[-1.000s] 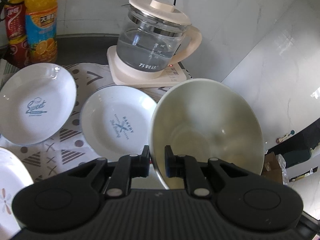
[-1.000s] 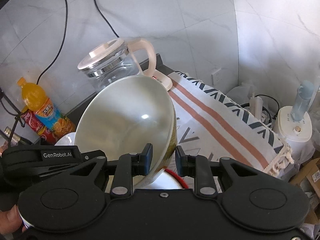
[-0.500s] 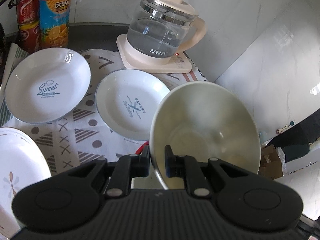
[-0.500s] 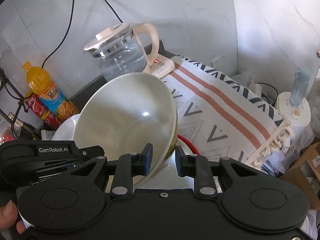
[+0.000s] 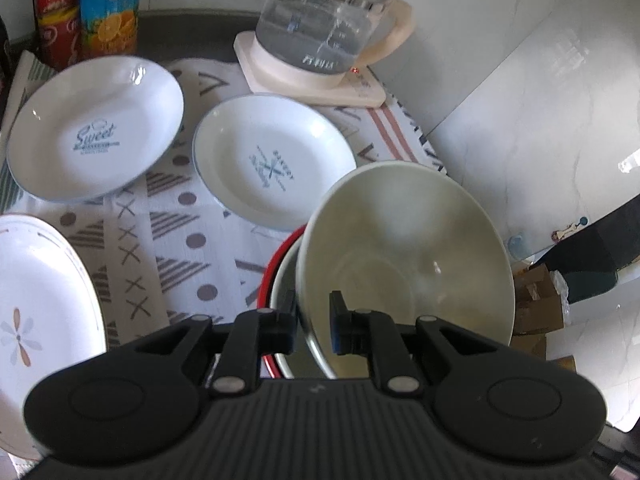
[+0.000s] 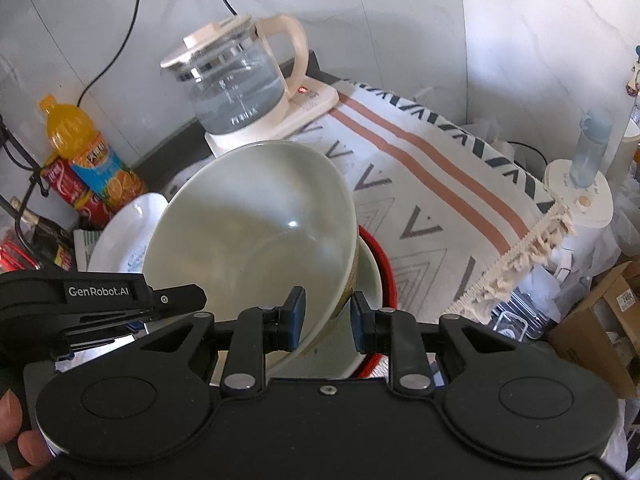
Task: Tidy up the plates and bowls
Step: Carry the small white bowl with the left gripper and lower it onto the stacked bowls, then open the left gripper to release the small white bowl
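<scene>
Both grippers hold one large cream bowl [image 5: 404,252] by opposite sides of its rim. My left gripper [image 5: 313,322] is shut on its near rim. My right gripper [image 6: 326,320] pinches the rim on the other side, where the bowl [image 6: 256,236] tilts left. The bowl hangs just above a red-rimmed bowl [image 5: 280,276], which also shows in the right wrist view [image 6: 380,264]. A "Sweet" plate [image 5: 96,128], a "Bakery" plate [image 5: 272,160] and a flower plate [image 5: 36,316] lie on the patterned cloth [image 5: 168,220].
A glass kettle [image 5: 324,36] on a cream base stands at the back, also in the right wrist view [image 6: 240,80]. An orange juice bottle [image 6: 88,148] and red cans [image 5: 56,12] stand at the back left. Boxes and a white appliance [image 6: 580,196] sit beyond the cloth's fringed edge.
Both grippers have lowered the cream bowl and drawn back from the kettle. The red-rimmed bowl has come into view beneath it.
</scene>
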